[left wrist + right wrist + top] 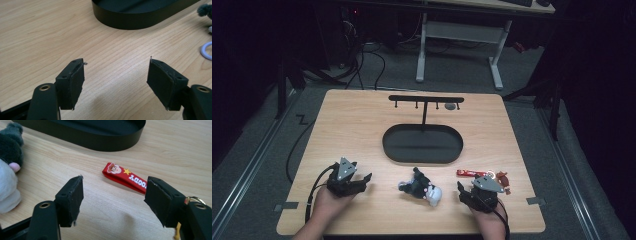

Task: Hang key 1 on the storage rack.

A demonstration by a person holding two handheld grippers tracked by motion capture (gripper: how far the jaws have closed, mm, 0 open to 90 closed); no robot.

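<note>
A black stand with an oval base tray and a hook bar sits mid-table. A plush keychain toy, dark and white, lies in front of it; its fur appears at the left of the right gripper view. A red "Woody" strap keychain lies right of the toy, with a gold ring by the right jaw. My left gripper rests open on bare wood at front left. Beside the strap, my right gripper is open over the table, holding nothing.
A white ring of the toy lies at the right edge of the left gripper view. A small grey object hangs by the hook bar's right end. Brown keychain pieces lie behind my right gripper. Cables trail off the table's left edge.
</note>
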